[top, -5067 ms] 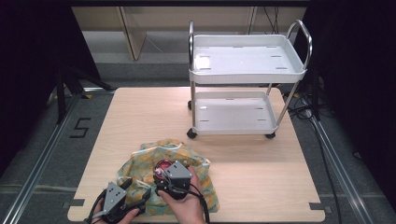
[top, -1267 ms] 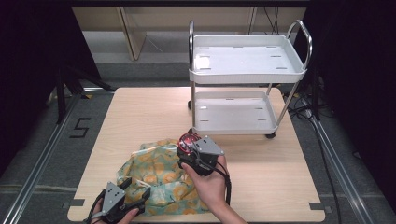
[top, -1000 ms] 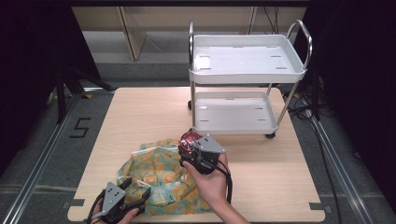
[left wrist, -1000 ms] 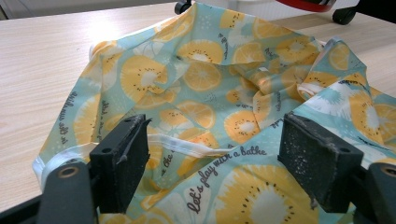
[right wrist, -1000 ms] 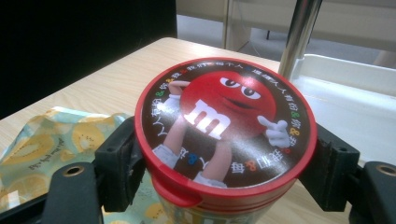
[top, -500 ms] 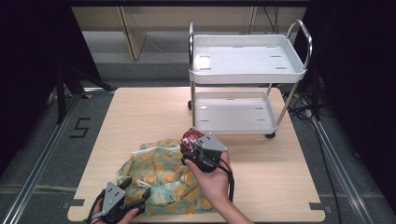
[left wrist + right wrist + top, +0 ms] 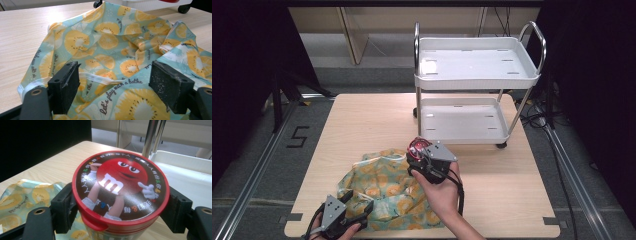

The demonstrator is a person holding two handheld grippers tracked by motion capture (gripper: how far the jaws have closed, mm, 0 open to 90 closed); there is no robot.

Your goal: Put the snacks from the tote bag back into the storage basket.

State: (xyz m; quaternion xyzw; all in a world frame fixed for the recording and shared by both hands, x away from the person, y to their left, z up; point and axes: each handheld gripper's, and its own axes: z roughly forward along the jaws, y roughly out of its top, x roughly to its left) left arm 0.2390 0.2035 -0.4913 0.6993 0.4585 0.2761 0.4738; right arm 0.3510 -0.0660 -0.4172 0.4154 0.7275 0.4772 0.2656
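The right gripper (image 7: 419,152) holds the red-lidded tub (image 7: 120,186) lifted off the cloth (image 7: 120,52), not yet on the cart (image 7: 477,95), while the left gripper (image 7: 120,85) rests wide open.

Red-lidded candy tub (image 7: 120,187) clamped in tool (image 7: 120,207), white cart (image 7: 190,170) behind

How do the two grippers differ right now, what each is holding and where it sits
The right gripper is shut on the red-lidded tub, lifted near the cart; the left gripper is open, holding nothing. The left gripper rests low over the fruit-print cloth at the table's near edge; the right gripper is farther forward. Both have black jaws.
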